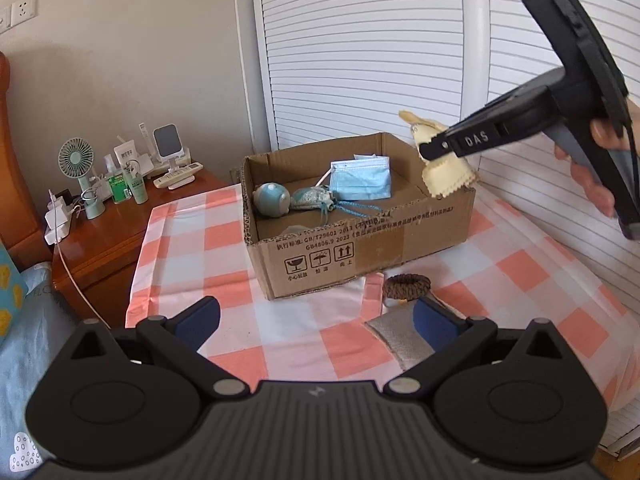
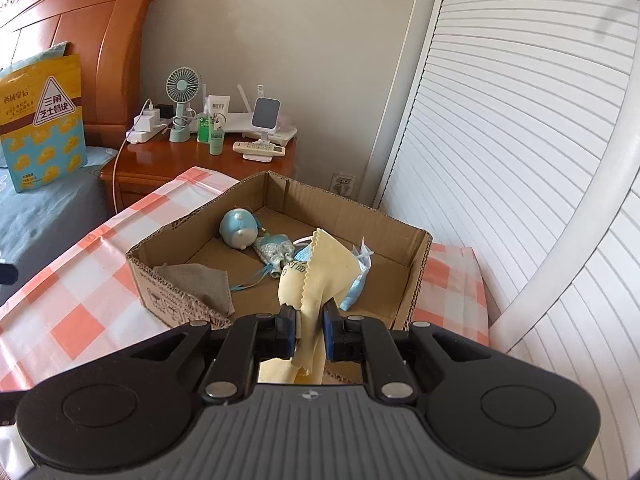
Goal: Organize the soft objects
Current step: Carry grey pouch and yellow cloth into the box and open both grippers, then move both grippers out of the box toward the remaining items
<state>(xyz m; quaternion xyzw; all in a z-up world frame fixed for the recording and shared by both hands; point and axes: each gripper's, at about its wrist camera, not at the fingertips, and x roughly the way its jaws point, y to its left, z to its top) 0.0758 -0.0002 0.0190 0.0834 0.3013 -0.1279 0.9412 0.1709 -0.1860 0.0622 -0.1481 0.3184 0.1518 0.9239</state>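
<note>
Left wrist view: left gripper (image 1: 316, 322) hanging open and empty over the checked counter (image 1: 520, 268), jaws spread wide; just past its right finger a grey cloth (image 1: 394, 340) is lying flat, with a brown hair tie (image 1: 407, 286) beyond it, near the front wall of the cardboard box (image 1: 360, 252). The right gripper (image 1: 434, 150) is reaching in from the right above the box's right corner, pinching a yellow cloth (image 1: 448, 178) that is dangling over the rim. Inside the box: a blue face mask (image 1: 362, 178), a small blue plush (image 1: 272, 198), a blue pouch (image 1: 314, 200). Right wrist view: right gripper (image 2: 310, 330) closing on the yellow cloth (image 2: 320, 268), fabric bunching between the pads and draping forward over the box (image 2: 416, 280); a grey cloth (image 2: 200, 282) is drooping over the near-left wall. Judgement: the yellow cloth is light, limp and thin, likely to slip or snag on the pads; best taken by a gathered fold near its middle, not a single edge.
</note>
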